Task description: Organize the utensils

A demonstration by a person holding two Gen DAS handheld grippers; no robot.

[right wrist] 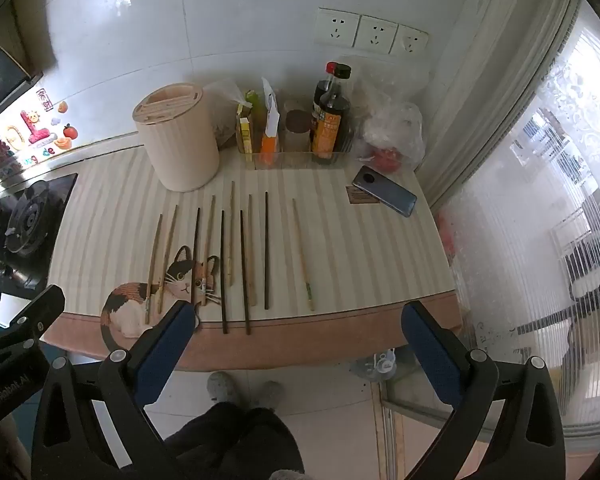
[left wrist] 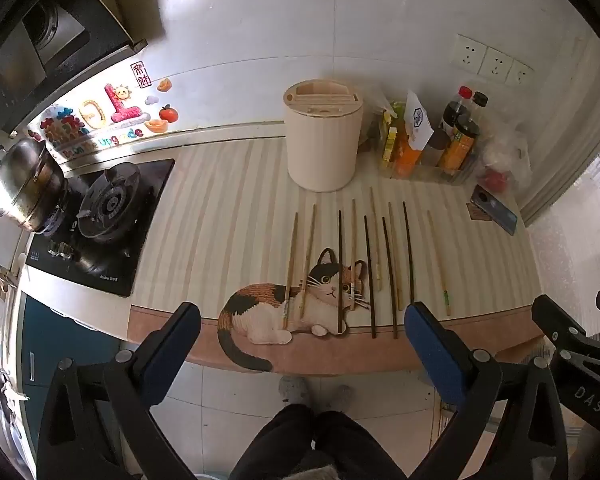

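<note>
Left gripper [left wrist: 302,338] and right gripper [right wrist: 298,338] hovering wide open, empty, above chopsticks [right wrist: 224,272] lying spread for sorting into holder [right wrist: 178,136].

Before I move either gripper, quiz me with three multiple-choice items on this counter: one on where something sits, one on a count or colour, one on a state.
1. Where does the phone lie?
A. On the stove
B. On the counter's right side, near the bottles
C. Inside the cream holder

2. How many dark chopsticks lie among the pale ones?
A. One
B. Four
C. Nine

3. How do the left gripper and right gripper stand?
A. Both open, holding nothing
B. Both clamped on chopsticks
C. Left shut, right open

Answers:
1. B: the phone rests on the striped mat just in front of the plastic bag and sauce bottles.
2. B: four dark sticks show in the row in both views.
3. A: each pair of jaws stands wide apart over the counter's near edge, with nothing between the pads.
</note>
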